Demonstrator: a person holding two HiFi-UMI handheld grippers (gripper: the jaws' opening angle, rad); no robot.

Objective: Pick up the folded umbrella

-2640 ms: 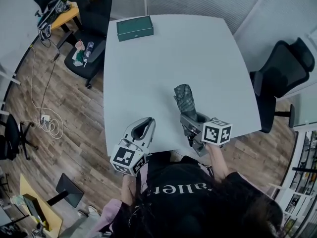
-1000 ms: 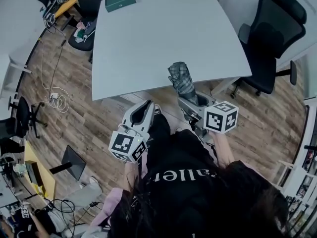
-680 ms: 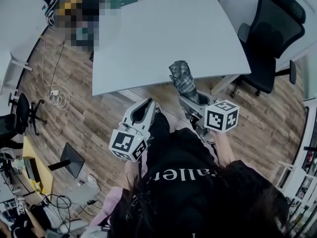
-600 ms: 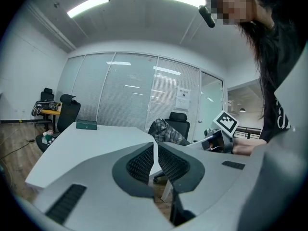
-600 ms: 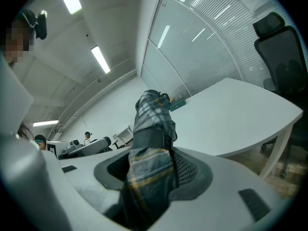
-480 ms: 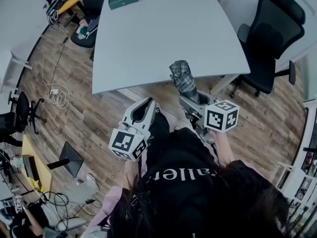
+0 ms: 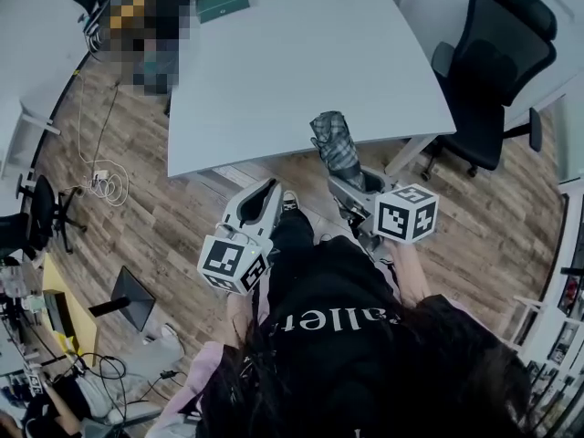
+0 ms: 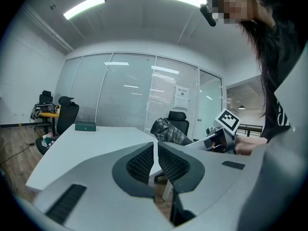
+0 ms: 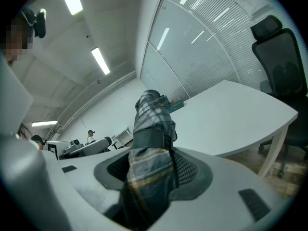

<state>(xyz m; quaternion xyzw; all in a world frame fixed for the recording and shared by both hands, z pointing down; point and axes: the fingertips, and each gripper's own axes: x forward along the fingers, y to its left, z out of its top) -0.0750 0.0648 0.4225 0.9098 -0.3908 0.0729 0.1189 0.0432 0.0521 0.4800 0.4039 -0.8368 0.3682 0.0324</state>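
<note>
The folded umbrella (image 7: 336,148), in grey plaid cloth, is held in the air in front of the near edge of the white table (image 7: 292,71). My right gripper (image 7: 352,182) is shut on its lower part, and its top sticks out up and forward. In the right gripper view the umbrella (image 9: 151,129) fills the gap between the pads, with a dark strap around it. My left gripper (image 7: 265,195) hangs to the left over the floor, shut with nothing in it. In the left gripper view the jaws (image 8: 155,159) meet, and the umbrella (image 8: 168,131) shows to the right of them.
A green box (image 7: 224,3) lies at the table's far left corner. A black office chair (image 7: 497,57) stands right of the table, another (image 8: 179,123) behind it. Cables (image 7: 100,182) lie on the wood floor at the left. Glass partitions (image 8: 120,90) close the room behind.
Since the earliest frame the umbrella has left the tabletop and both grippers have drawn back past the table's near edge. Over the last second nothing has visibly moved.
</note>
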